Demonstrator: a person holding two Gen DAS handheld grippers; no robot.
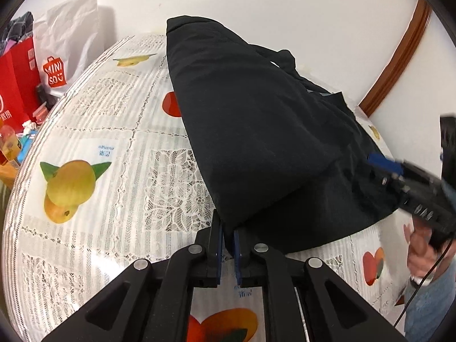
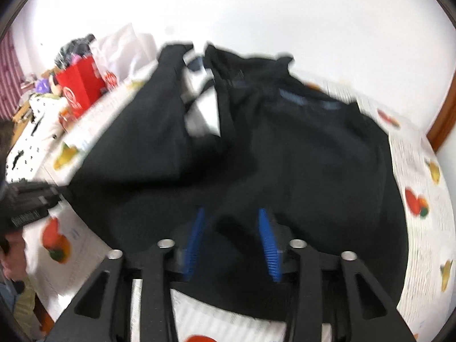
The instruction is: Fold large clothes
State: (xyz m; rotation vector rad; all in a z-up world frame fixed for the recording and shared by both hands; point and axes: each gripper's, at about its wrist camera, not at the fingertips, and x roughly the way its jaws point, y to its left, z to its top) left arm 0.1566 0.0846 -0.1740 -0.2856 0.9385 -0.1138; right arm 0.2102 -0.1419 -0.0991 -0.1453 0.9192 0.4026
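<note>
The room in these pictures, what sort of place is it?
Probably a home, perhaps a dining corner: a table with a fruit-print lace tablecloth, shopping bags piled beside it, and a black garment spread out for folding.

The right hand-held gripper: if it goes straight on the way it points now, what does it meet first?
Most likely the black garment: the cloth fills the view just beyond the open right hand-held gripper. Blur hides the exact depth.
</note>
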